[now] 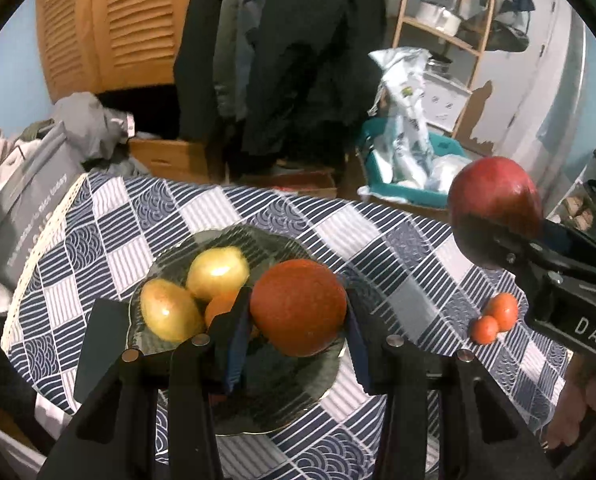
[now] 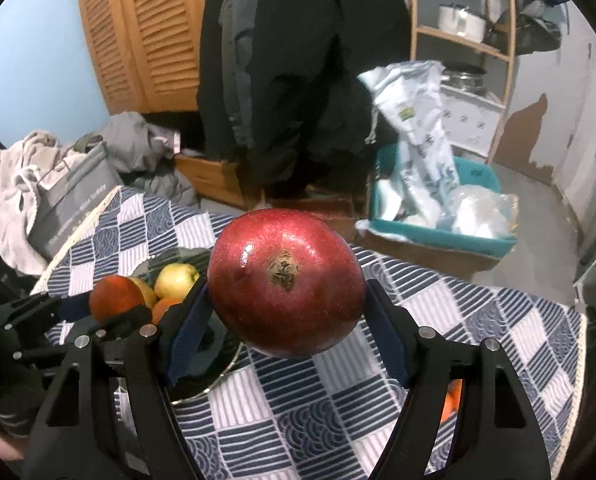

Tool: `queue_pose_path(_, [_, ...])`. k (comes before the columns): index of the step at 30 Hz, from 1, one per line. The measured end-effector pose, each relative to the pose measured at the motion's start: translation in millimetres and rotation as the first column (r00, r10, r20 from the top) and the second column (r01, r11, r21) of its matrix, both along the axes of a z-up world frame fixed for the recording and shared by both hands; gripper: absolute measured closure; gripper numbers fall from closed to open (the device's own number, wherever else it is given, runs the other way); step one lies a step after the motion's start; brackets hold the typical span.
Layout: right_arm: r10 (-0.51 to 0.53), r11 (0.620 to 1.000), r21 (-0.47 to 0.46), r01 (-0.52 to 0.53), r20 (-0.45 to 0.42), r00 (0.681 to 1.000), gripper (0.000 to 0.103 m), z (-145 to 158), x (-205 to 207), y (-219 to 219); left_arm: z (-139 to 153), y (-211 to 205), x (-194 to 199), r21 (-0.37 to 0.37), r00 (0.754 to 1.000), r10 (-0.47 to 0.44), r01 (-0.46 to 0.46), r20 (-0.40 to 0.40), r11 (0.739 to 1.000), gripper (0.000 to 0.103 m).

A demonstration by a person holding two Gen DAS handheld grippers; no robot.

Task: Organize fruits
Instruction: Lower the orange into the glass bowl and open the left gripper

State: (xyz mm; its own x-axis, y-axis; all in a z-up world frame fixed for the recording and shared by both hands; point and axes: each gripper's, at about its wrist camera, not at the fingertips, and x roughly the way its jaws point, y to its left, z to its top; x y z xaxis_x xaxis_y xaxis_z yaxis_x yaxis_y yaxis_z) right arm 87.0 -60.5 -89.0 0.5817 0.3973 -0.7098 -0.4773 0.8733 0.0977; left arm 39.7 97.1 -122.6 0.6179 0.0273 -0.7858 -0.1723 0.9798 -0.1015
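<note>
My left gripper point(image 1: 298, 312) is shut on an orange-red round fruit point(image 1: 298, 306) and holds it over a dark glass plate point(image 1: 282, 400). The plate holds two yellow fruits point(image 1: 217, 267) and a small orange one point(image 1: 222, 309). My right gripper point(image 2: 286, 316) is shut on a large red mango point(image 2: 286, 282) and holds it above the table, right of the plate point(image 2: 214, 372). The mango also shows in the left wrist view point(image 1: 493, 196), up at the right. Two small orange fruits point(image 1: 495, 316) lie on the cloth to the right.
The table carries a blue and white checked cloth point(image 1: 397, 260). A grey bag and clothes point(image 1: 30, 200) lie at its left edge. Behind stand hanging dark coats point(image 1: 290, 52), a teal crate with plastic bags point(image 1: 409, 160) and a wooden shelf point(image 1: 441, 28).
</note>
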Motion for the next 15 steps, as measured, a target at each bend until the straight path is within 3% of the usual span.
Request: queue_pose_path(15, [0.074, 0.996, -0.042, -0.079, -0.122, 0.99, 0.028, -60.6, 17.8, 49.2, -53.8, 32.1, 6.7, 0.006, 0.99, 0.063, -0.063, -0.124, 0.998, 0.058])
